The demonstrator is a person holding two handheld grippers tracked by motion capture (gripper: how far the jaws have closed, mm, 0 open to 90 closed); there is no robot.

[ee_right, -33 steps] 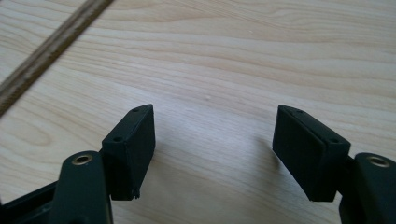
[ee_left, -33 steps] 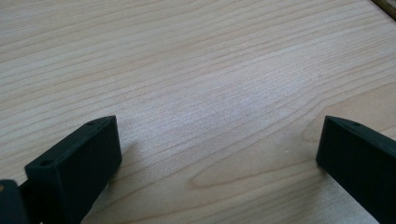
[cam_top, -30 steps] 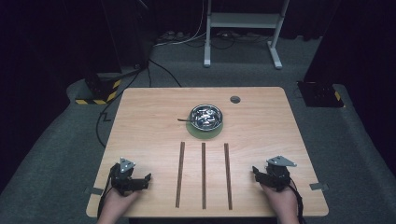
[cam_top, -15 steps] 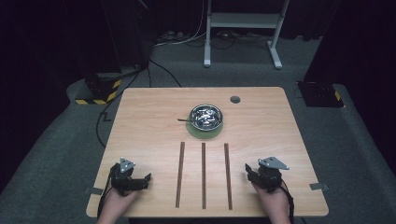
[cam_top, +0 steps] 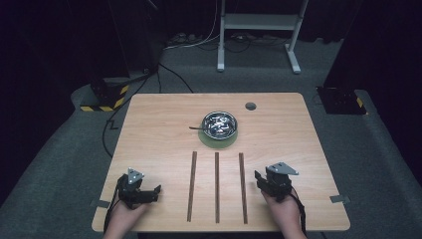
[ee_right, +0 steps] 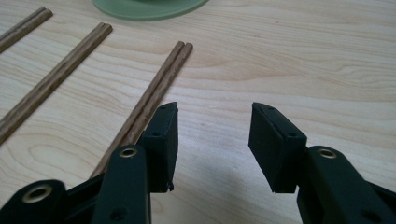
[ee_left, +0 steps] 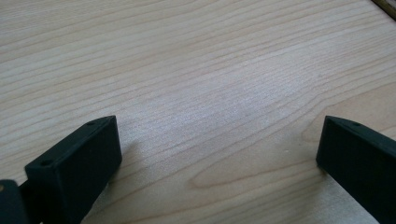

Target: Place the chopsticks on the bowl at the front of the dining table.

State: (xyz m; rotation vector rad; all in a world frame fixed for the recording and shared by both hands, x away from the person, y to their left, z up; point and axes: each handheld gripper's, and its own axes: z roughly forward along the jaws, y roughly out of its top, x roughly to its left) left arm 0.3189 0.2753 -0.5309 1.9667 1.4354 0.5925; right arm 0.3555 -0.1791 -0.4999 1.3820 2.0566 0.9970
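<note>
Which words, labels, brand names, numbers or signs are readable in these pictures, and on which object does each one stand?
No readable text in any view.
The yellow-black hazard stripes on the floor are a pattern, not words.
The table, the metal bowl, the green plate, the three chopstick pairs and both tools, left and right, carry no marking.

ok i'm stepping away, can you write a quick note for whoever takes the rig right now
Left tool: open, holding nothing, resting low over bare table at the near left corner.
Right tool: open with nothing between the jaws, which have just been closing; it sits just right of the right-hand pair of chopsticks.
Things: three pairs of chopsticks lie side by side in the middle; metal bowl on a green plate beyond them.
Done: nothing picked up.
Left: grasp the right-hand pair, probably next.
</note>
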